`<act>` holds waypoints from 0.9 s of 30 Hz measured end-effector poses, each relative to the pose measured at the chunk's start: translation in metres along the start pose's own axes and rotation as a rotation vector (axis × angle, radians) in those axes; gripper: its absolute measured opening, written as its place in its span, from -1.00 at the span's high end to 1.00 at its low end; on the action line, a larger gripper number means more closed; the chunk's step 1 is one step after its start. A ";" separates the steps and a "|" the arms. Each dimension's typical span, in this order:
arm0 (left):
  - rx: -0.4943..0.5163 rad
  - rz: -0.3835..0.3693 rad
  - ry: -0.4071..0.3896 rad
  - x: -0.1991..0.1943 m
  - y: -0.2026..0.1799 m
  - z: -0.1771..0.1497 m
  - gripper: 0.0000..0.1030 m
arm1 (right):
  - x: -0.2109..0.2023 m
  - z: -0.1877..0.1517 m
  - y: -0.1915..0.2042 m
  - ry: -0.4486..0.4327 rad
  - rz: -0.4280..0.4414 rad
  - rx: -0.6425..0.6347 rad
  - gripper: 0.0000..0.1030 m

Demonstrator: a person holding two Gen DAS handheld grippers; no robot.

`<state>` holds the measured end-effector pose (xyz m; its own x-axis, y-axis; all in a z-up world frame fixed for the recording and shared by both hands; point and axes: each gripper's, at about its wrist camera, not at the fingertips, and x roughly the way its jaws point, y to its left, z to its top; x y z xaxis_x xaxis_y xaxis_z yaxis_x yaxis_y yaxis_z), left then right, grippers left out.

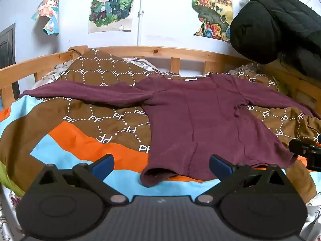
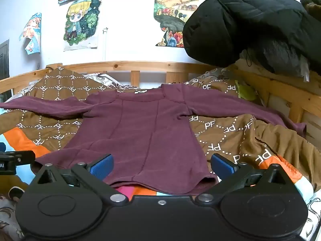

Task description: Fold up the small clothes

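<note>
A maroon long-sleeved top lies flat on the bed, neck toward the headboard, both sleeves spread out sideways. It also shows in the right wrist view. My left gripper is open and empty, just short of the top's left hem corner. My right gripper is open and empty, its jaws either side of the hem's right part. The right gripper shows at the right edge of the left wrist view.
A brown patterned quilt with orange and blue bands covers the bed. A wooden headboard rail runs along the back. A black padded jacket hangs over the right bedpost. Posters hang on the white wall.
</note>
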<state>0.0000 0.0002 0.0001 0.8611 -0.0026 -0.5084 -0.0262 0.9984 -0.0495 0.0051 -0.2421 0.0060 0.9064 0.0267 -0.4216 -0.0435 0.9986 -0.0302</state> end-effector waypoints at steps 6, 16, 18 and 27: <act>-0.003 0.001 0.004 0.001 0.003 0.000 -0.99 | 0.001 0.001 0.001 0.006 -0.001 -0.001 -0.99; -0.004 0.001 0.010 0.002 0.001 0.000 -0.99 | 0.001 0.001 0.000 0.016 -0.012 0.004 -0.99; -0.002 0.004 0.007 0.002 0.000 -0.001 -0.99 | 0.001 0.001 0.000 0.017 -0.014 0.006 -0.99; -0.001 0.005 0.006 0.001 0.000 -0.001 -0.99 | 0.002 0.000 -0.002 0.021 -0.018 0.012 -0.99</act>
<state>0.0009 0.0006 -0.0013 0.8581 0.0025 -0.5135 -0.0315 0.9984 -0.0477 0.0076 -0.2436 0.0055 0.8979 0.0078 -0.4402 -0.0220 0.9994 -0.0273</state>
